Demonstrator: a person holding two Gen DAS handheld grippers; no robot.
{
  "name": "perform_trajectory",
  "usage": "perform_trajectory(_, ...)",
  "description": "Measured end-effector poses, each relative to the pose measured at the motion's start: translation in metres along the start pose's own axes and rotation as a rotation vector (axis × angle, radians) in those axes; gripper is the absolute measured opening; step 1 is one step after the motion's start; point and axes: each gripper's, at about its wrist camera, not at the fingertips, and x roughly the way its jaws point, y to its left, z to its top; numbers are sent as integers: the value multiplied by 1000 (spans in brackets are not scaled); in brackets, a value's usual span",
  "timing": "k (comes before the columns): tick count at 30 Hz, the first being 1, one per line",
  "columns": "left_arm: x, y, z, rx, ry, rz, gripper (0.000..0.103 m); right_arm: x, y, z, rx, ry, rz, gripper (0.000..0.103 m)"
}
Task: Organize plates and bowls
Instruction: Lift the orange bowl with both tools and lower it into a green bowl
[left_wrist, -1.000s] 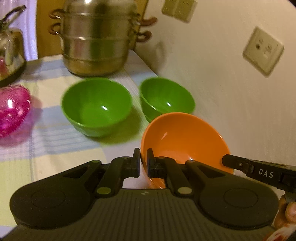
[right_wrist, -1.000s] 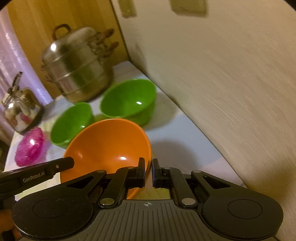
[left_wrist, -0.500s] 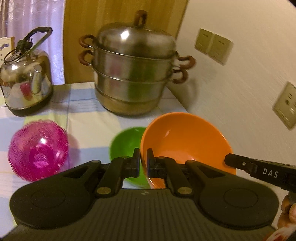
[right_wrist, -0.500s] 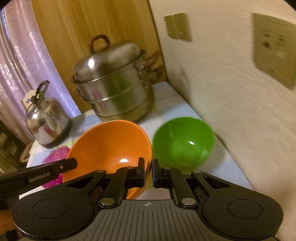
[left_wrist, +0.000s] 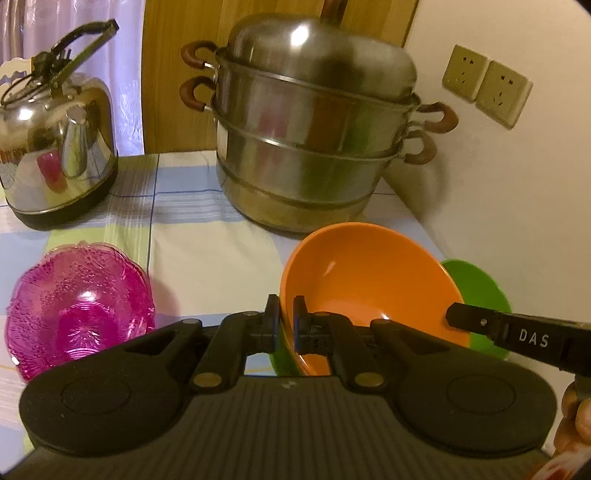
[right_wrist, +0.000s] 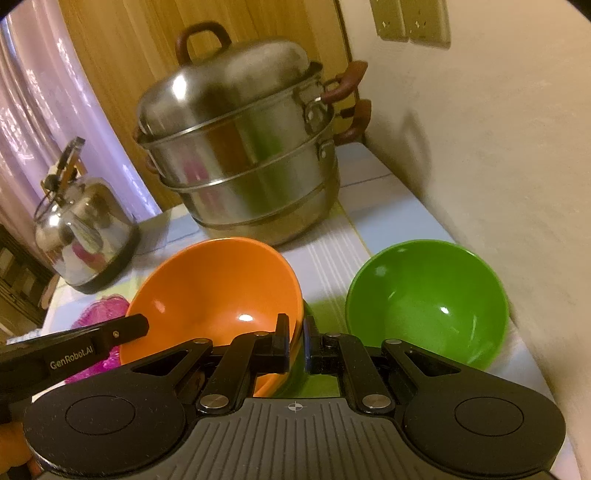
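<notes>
— While both grippers pinch one rim, where is the orange bowl (left_wrist: 365, 280)?

— Tilted above the checked tablecloth (left_wrist: 207, 236), in front of the stainless tiered steamer pot (left_wrist: 314, 125). The left gripper (left_wrist: 285, 321) is clamped narrow on its left rim, the right gripper (right_wrist: 295, 341) clamped narrow on the right rim, one finger inside, one outside.

— And the other bowls?

— A smooth, glossy green bowl (right_wrist: 428, 299) sits upright by the cream wall (right_wrist: 498, 147), just right of the orange one. A sliver of second green bowl (right_wrist: 295, 376) shows directly under it; whether they touch cannot be told. A pink, ridged, translucent glass bowl (left_wrist: 79, 310) stands well left, near the mirror-bright kettle (left_wrist: 55, 147).
</notes>
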Motion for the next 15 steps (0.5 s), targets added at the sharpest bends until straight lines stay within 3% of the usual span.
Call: perform_trajectory(15, 29, 6, -19, 16, 27, 3, 5, 36, -8, -20, -15, 43, -33, 7)
